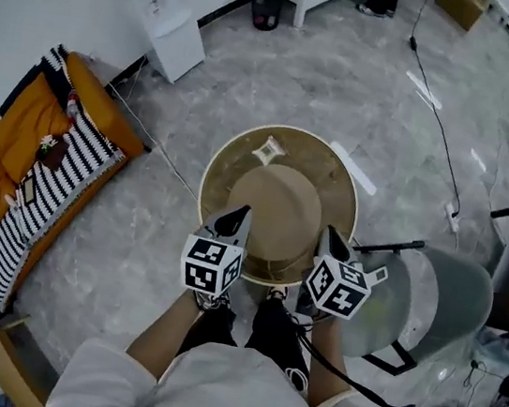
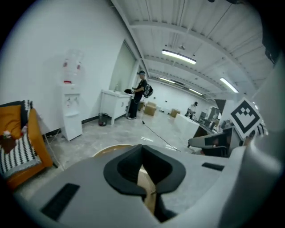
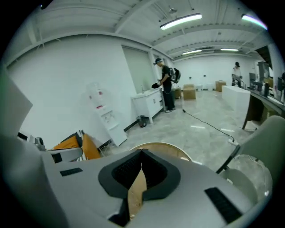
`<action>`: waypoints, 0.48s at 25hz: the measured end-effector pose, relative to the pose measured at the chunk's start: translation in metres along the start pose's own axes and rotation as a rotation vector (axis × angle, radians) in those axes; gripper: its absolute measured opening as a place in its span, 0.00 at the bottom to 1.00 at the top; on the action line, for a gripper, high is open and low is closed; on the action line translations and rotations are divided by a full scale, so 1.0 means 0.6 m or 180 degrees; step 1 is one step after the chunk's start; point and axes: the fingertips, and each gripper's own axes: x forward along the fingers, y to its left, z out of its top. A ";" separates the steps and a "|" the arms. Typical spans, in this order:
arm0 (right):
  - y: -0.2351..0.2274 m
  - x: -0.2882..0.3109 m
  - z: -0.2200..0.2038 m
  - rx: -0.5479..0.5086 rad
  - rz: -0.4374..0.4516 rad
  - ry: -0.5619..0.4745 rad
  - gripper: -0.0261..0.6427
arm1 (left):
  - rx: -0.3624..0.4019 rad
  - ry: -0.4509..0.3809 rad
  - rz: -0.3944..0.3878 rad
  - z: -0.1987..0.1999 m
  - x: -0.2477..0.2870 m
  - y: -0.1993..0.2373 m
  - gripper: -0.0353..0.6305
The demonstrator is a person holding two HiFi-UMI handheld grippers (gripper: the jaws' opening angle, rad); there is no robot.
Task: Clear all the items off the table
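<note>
Left tool (image 1: 236, 219) and right tool (image 1: 333, 238), each pinched tight on near edge of tan mat (image 1: 277, 209)

Tan mat (image 1: 277, 213) on a darker brown table (image 1: 228, 161); orange sofa (image 1: 19, 120) with black-and-white striped blanket (image 1: 70, 170); grey marbled floor (image 1: 347, 88).

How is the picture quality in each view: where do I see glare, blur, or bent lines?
Head view: evenly lit and sharp, with pale lamp reflections on the floor. Left gripper view: strong fisheye, dark round border, ceiling lamps bowed; the near left gripper, shut on a tan sheet, looks soft. Right gripper view: the same curvature, one bright lamp strip, distant room fairly sharp.
</note>
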 end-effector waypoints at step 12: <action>0.142 0.021 0.057 -0.0960 0.0732 0.0290 0.07 | -0.0434 -0.0210 0.0849 0.022 -0.137 0.091 0.06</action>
